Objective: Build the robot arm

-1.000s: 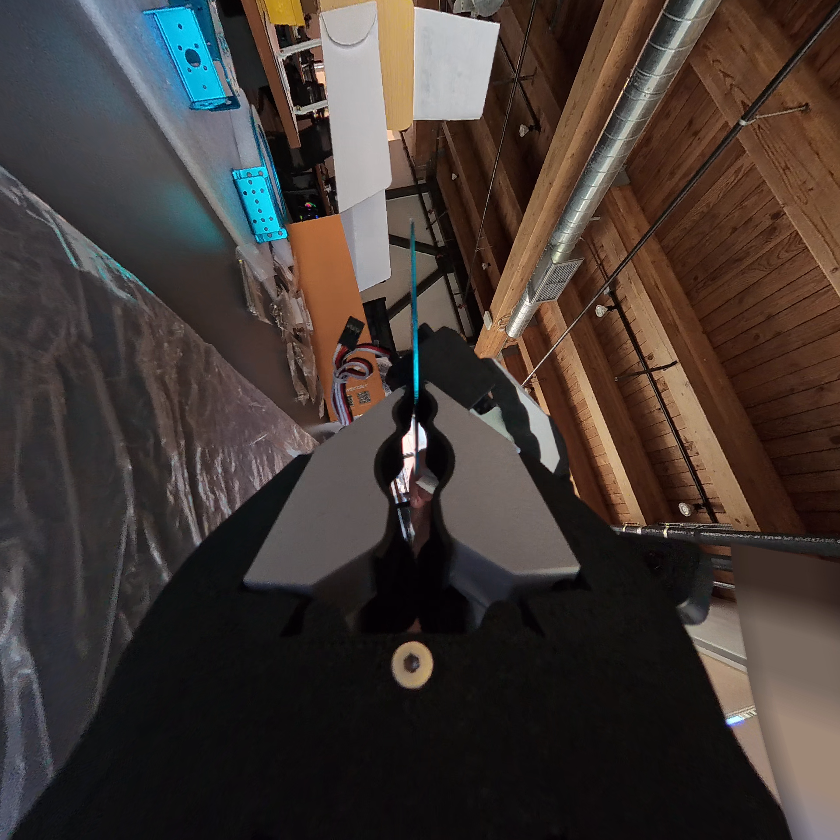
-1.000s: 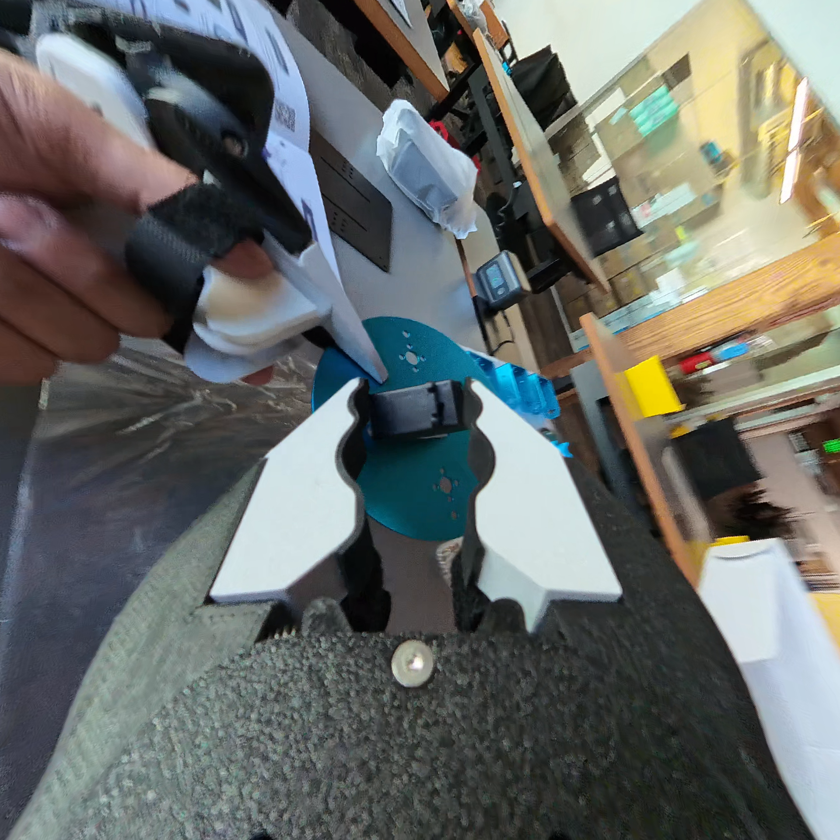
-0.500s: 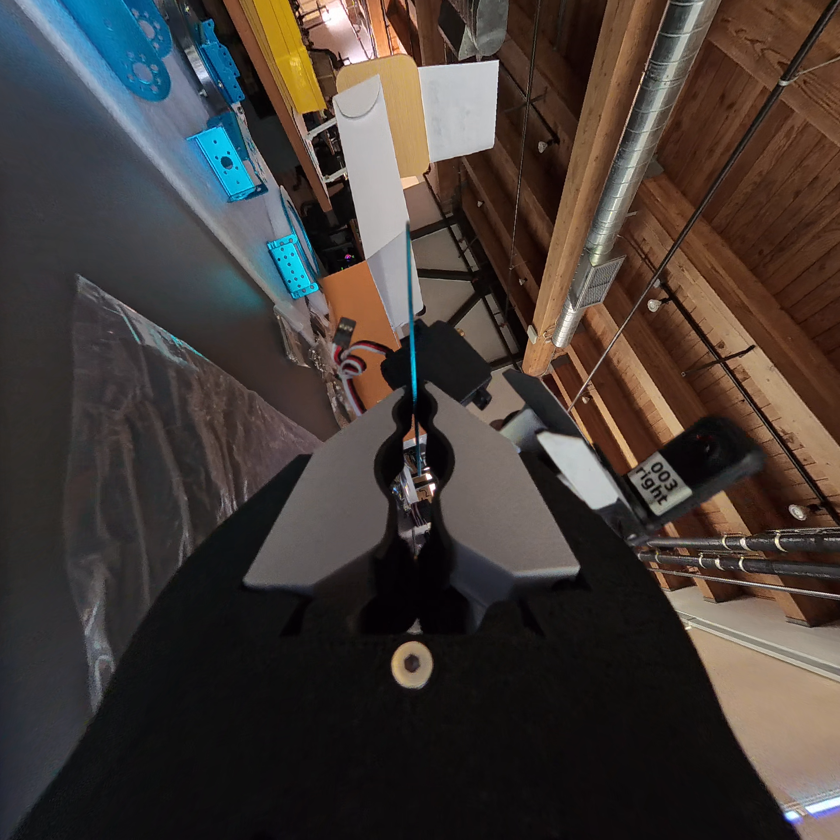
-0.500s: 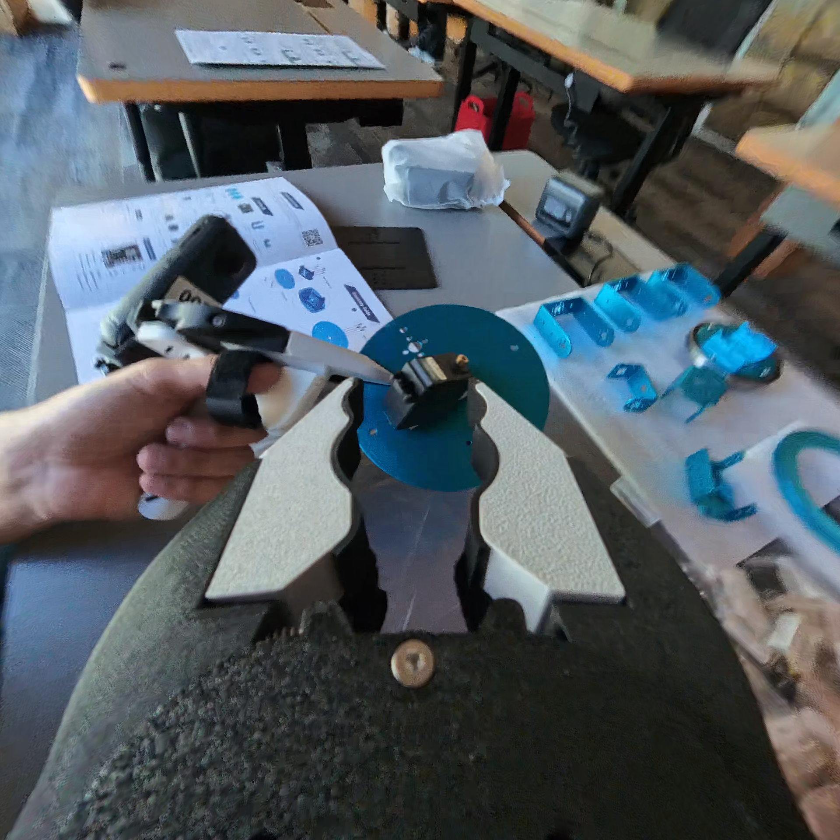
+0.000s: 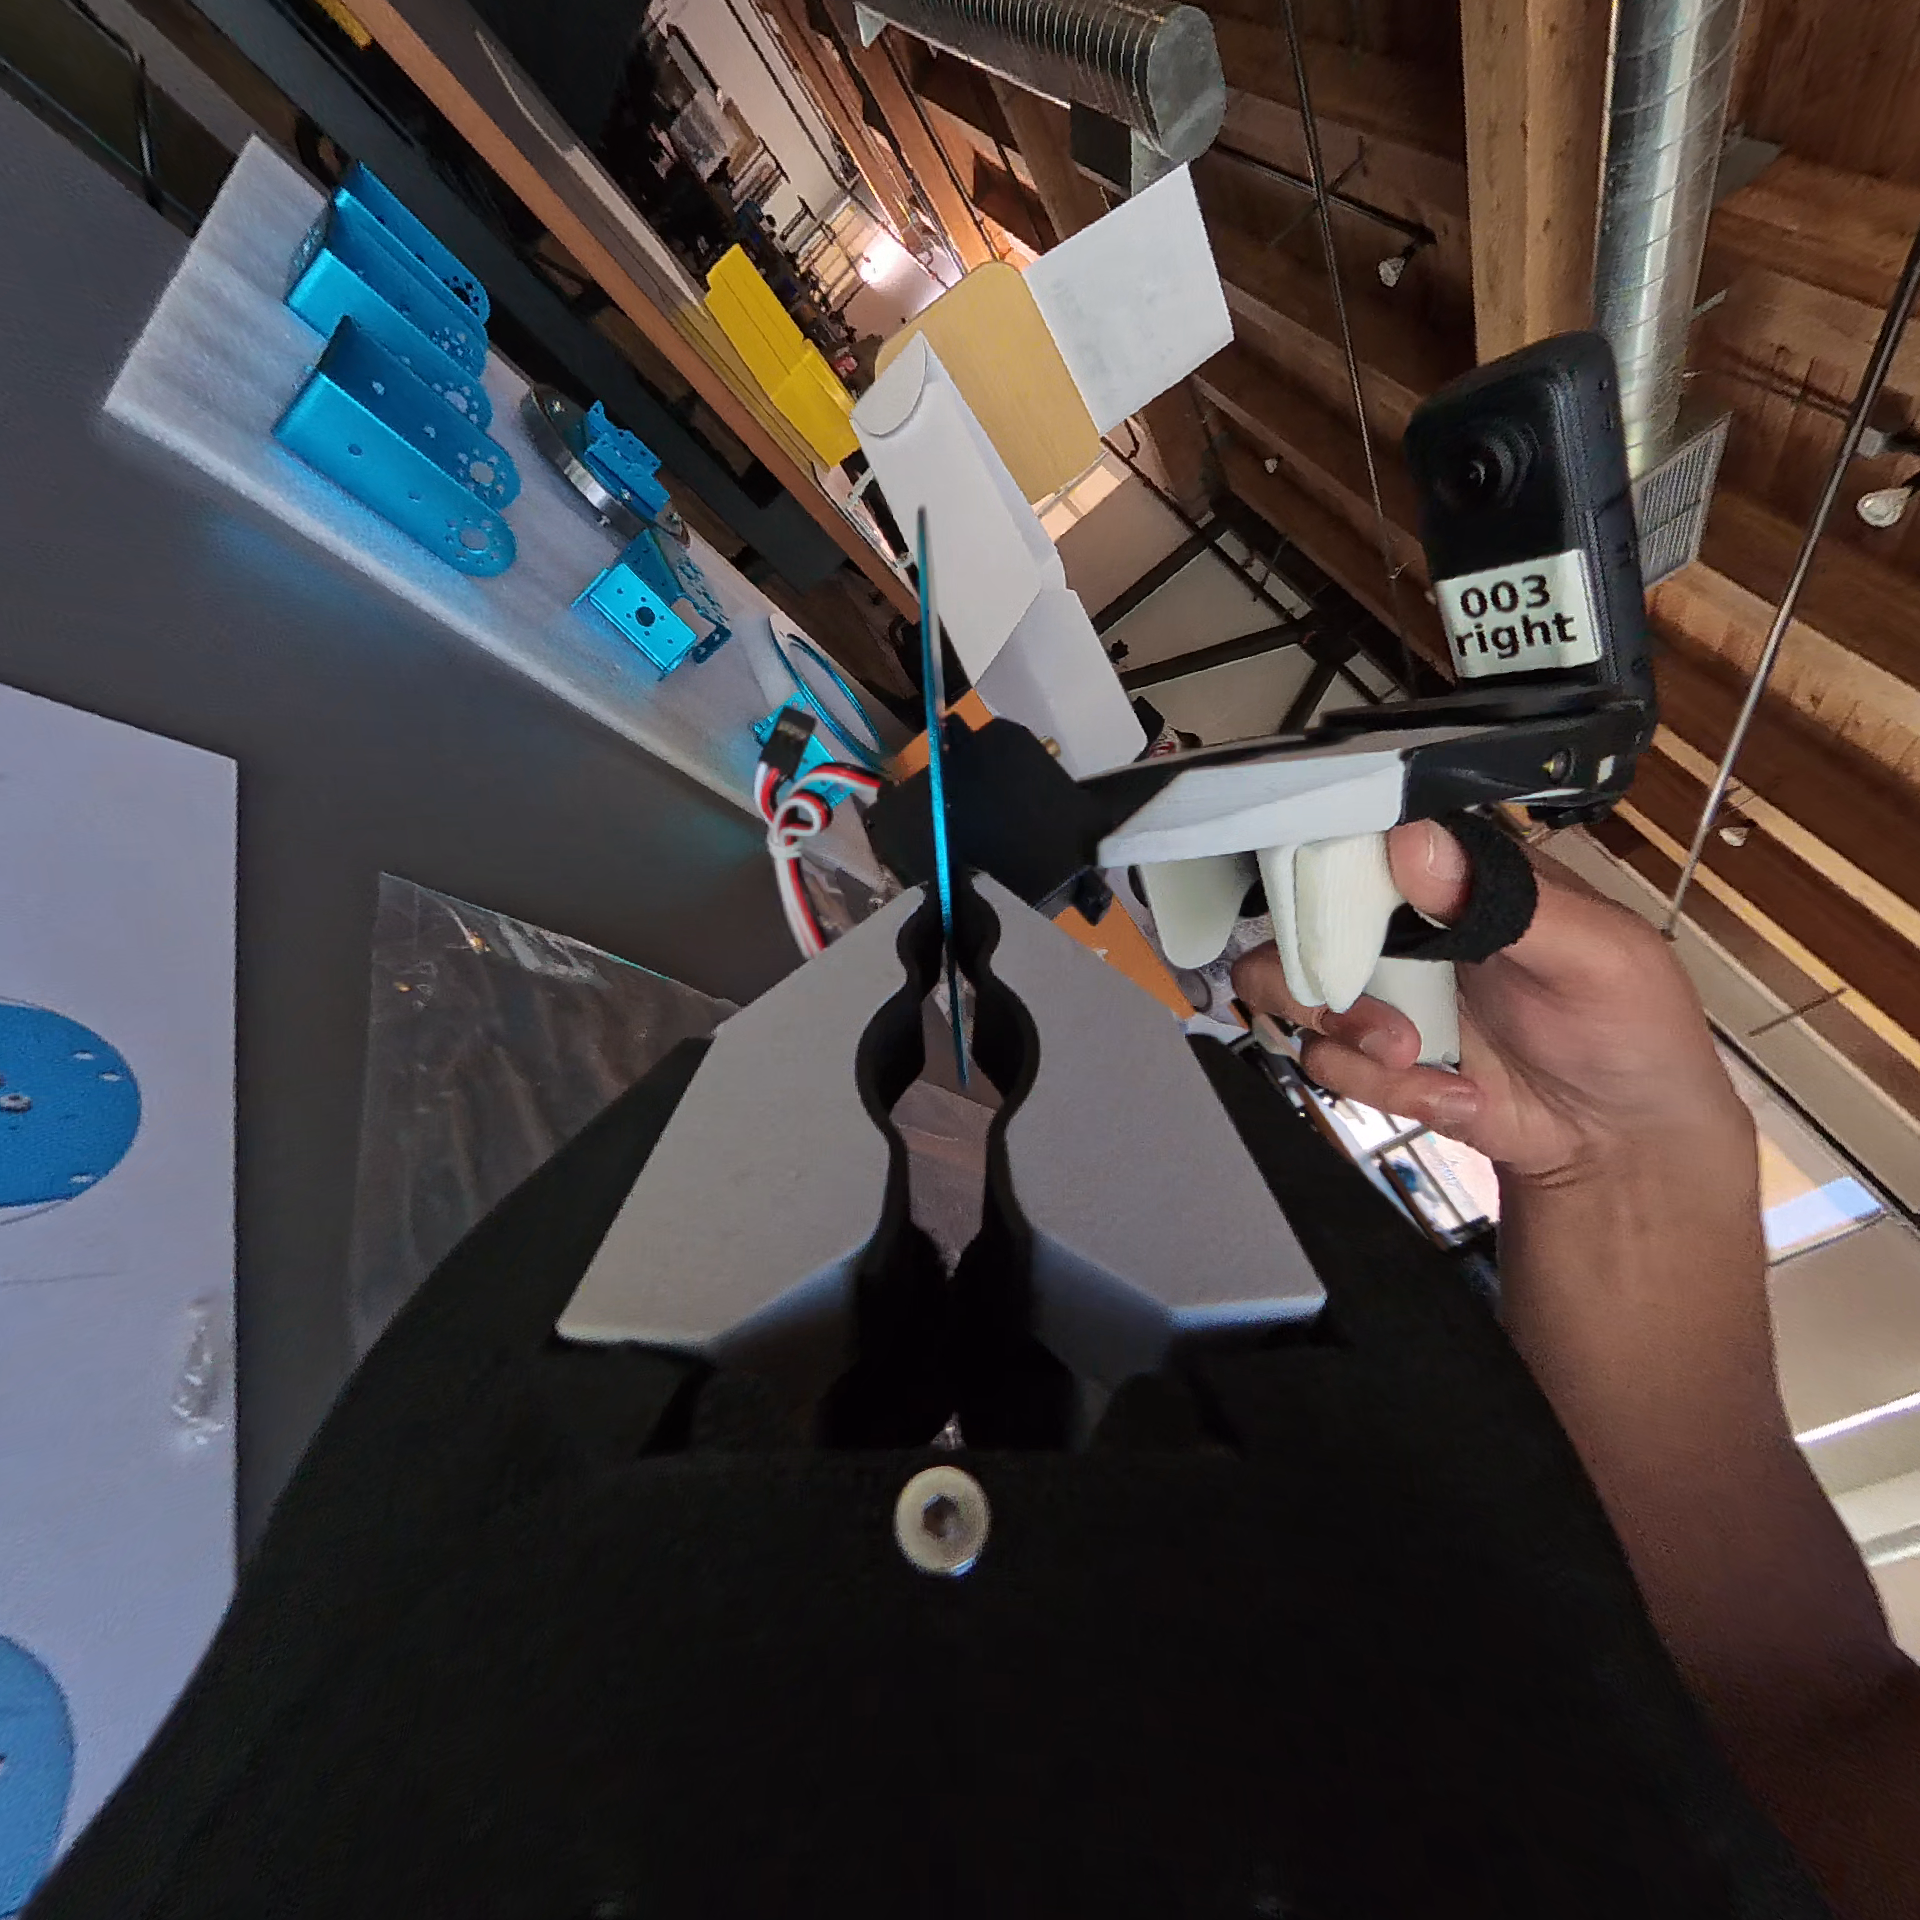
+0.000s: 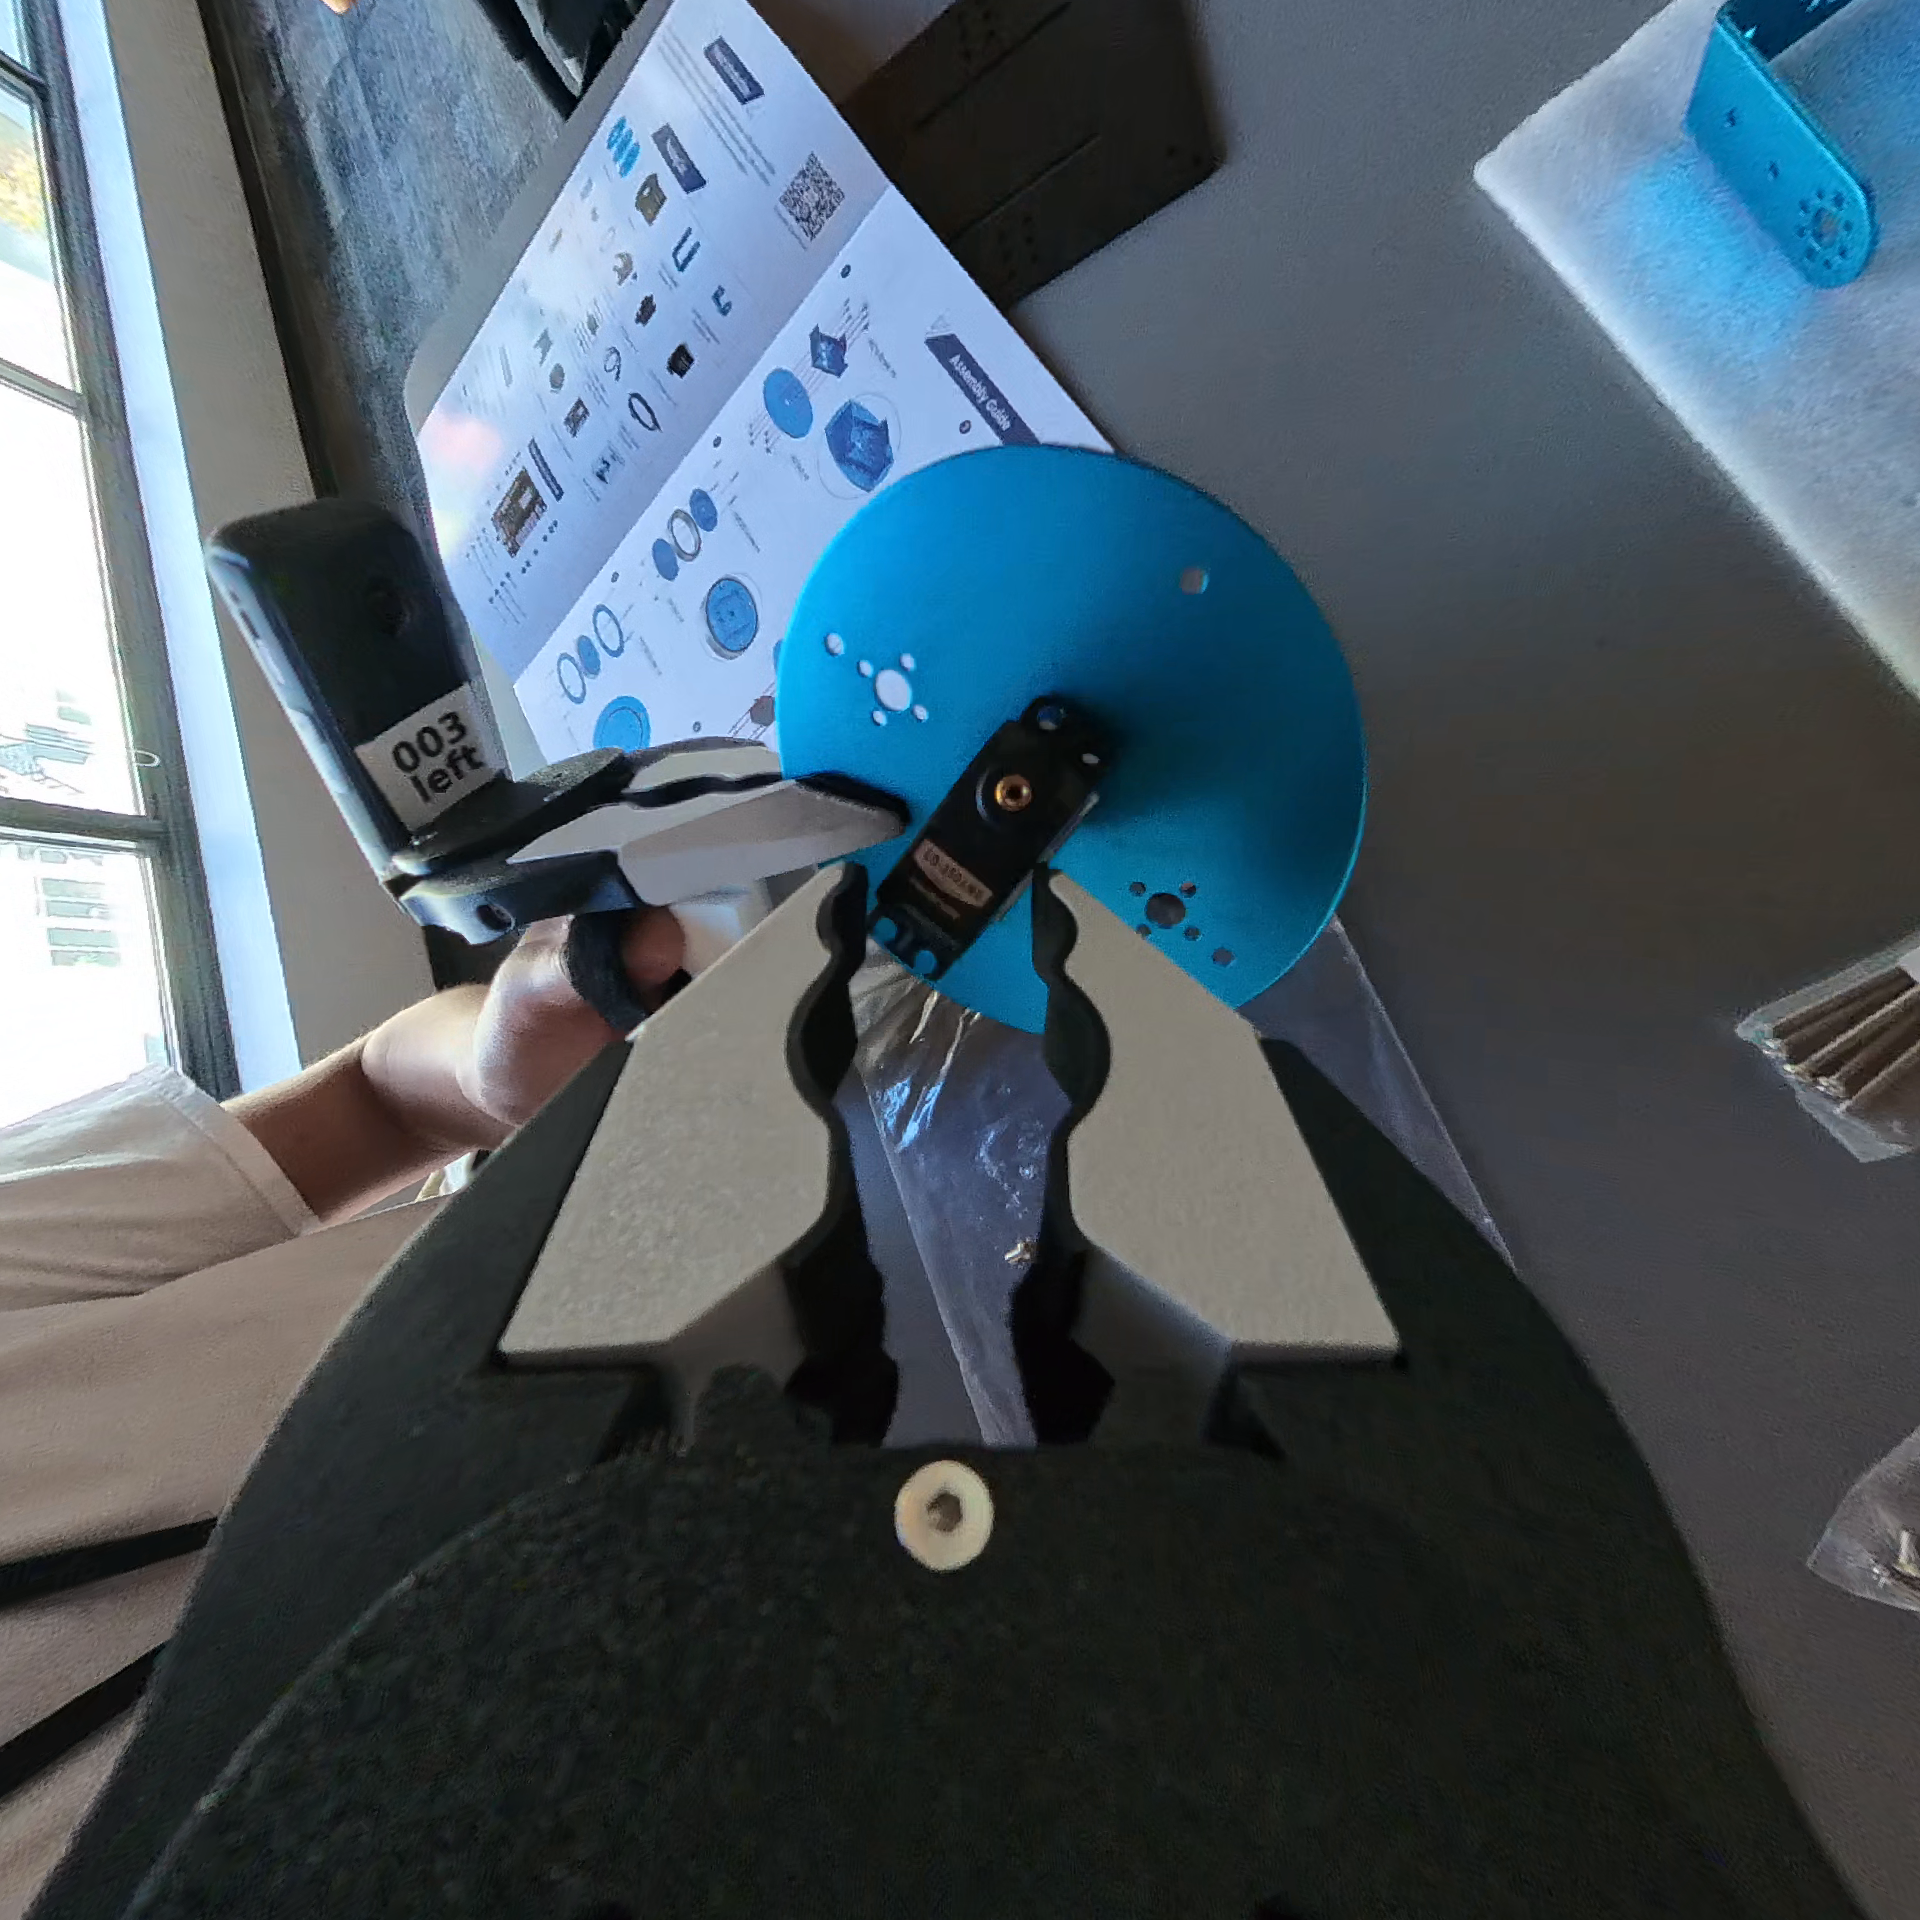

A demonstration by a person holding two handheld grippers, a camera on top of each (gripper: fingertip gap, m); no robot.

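- Our left tool is clamped narrow on the rim of the blue disc, which shows edge-on at the centre of the left wrist view, held up off the worktop.
- Our right tool is closed on the lower end of the black servo, which sits against the disc's face at the centre of the right wrist view. We cannot tell whether the two are fastened together.
- The servo's red, white and black wires curl loose to the left of the disc.
- We judge the disc to be thin, stiff, light metal, with a smooth finish that could slip or pivot in a rim pinch. A deeper bite clear of its holes looks safer.
- The servo seems a rigid, compact plastic block. Its flat sides are the place to grip, away from the brass shaft and the wires.
- An instruction sheet lies at upper left, a clear bag lies below the disc, and blue brackets rest on white foam.
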